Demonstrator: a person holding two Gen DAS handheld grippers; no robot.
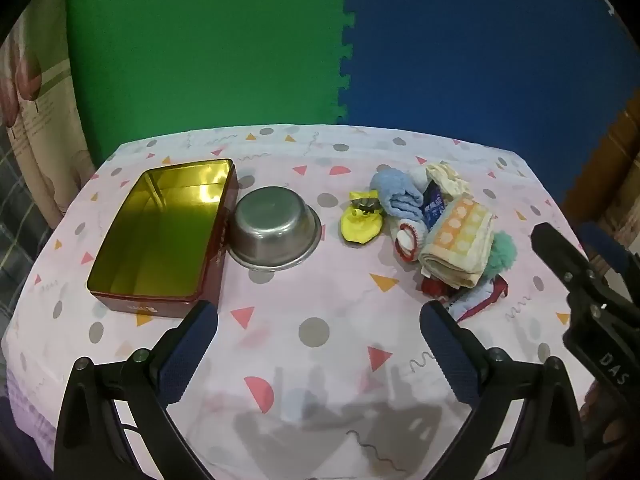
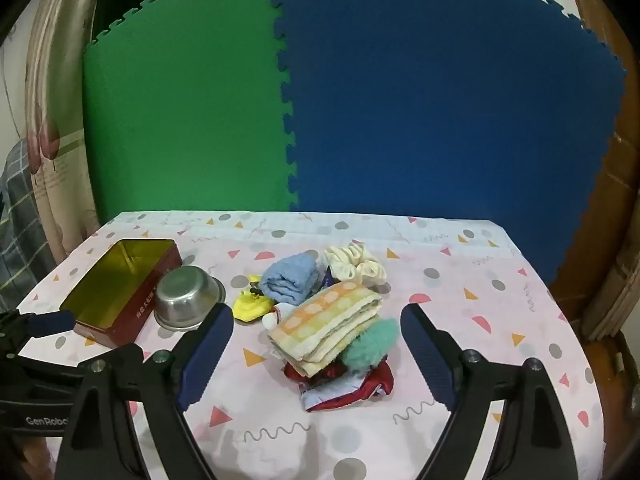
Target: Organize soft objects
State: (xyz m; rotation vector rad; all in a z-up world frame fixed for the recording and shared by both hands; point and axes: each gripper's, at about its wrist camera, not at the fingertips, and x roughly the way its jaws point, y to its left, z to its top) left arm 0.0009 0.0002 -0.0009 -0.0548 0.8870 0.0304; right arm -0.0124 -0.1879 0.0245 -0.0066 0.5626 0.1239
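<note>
Soft fabrics piled on our patterned counter (image 1: pixel 320 320)

We hover both hand-held grippers, left (image 1: pixel 319 326) and right (image 2: pixel 317 330), released and empty; the folded orange-dotted towel (image 2: pixel 326 330) tops the heap beside the steel bowl (image 1: pixel 276 232).

hidden: red cloth (image 2: pixel 340 372) mostly under towel (image 2: pixel 324 328) | tin (image 2: pixel 132 320) text unreadable

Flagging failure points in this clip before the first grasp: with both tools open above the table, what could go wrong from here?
1. The folded orange towel lies atop the heap, touching the teal pompom and red cloth; a grasp may drag neighbours along.
2. The steel bowl sits against the open tin; a swinging load could knock it.
</note>
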